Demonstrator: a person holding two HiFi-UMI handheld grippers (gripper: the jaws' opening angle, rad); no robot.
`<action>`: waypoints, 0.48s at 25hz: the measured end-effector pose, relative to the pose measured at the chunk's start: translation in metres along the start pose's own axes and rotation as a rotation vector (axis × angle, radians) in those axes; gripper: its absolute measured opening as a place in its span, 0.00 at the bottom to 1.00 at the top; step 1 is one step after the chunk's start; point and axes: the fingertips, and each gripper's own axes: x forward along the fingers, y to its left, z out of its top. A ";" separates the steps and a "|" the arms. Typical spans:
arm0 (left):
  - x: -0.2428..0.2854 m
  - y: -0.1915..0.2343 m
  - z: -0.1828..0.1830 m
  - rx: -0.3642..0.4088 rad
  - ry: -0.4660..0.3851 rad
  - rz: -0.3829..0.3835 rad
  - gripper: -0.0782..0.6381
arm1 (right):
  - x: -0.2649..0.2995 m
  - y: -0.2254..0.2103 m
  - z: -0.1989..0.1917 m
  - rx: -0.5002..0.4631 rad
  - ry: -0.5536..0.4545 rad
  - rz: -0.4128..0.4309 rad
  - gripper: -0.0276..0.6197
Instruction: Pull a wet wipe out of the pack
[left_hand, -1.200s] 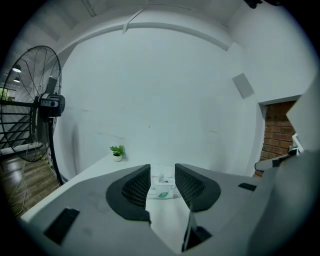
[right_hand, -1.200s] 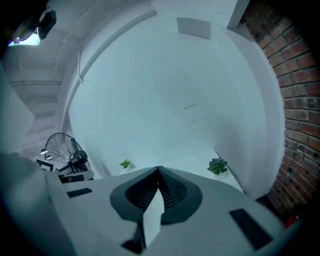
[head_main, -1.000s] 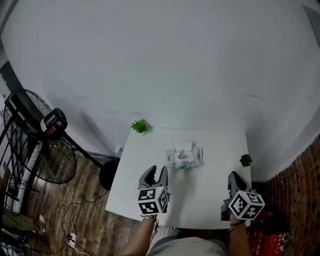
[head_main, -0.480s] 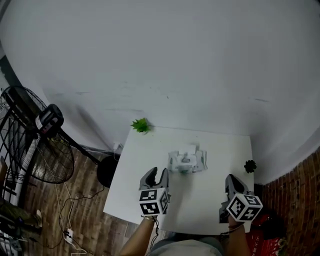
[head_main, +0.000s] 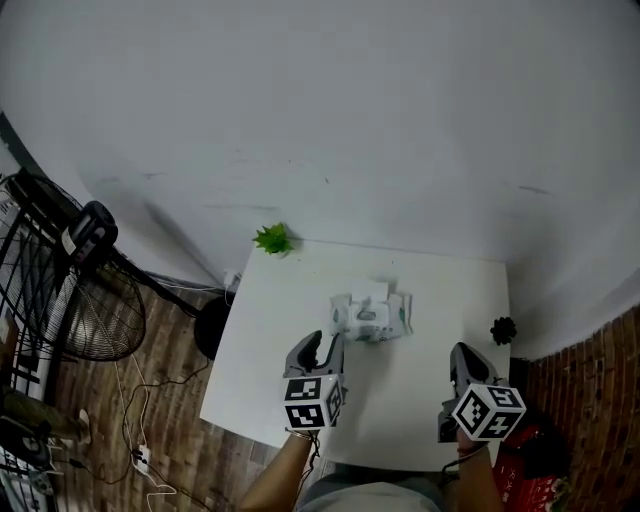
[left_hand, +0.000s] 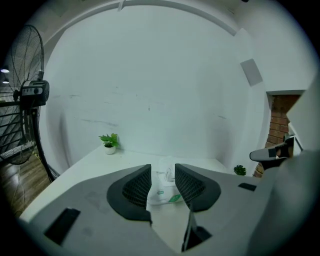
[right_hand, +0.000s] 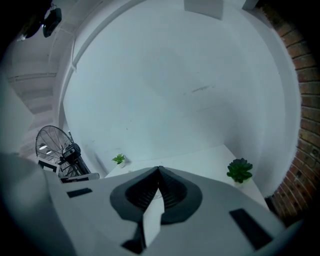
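**Pack ahead of left gripper, no contact yet**

Wet wipe pack (head_main: 370, 318) lies mid-table, long axis left-to-right. It sits near and ahead of the left gripper (head_main: 322, 346), framed between its spread, empty jaws. Right gripper (head_main: 461, 362) is off to the pack's right, jaws pressed together on nothing. Left is nearer.

White table (head_main: 262, 385) carries a green plant (head_main: 272, 239) at the far-left corner and a dark plant (head_main: 503, 329) at the right edge. White wall behind; standing fan (head_main: 80, 300) on wood floor, left.

Dim, flat, cool light, soft shadows; strong fisheye bending and dark corners.
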 end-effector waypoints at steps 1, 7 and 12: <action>0.003 -0.003 -0.002 0.006 0.007 -0.008 0.32 | 0.002 -0.003 -0.001 0.004 0.002 0.001 0.04; 0.017 -0.019 -0.020 0.054 0.070 -0.056 0.32 | 0.015 -0.020 -0.012 0.022 0.022 0.006 0.04; 0.029 -0.037 -0.023 0.128 0.123 -0.130 0.32 | 0.024 -0.037 -0.022 0.064 0.028 -0.013 0.04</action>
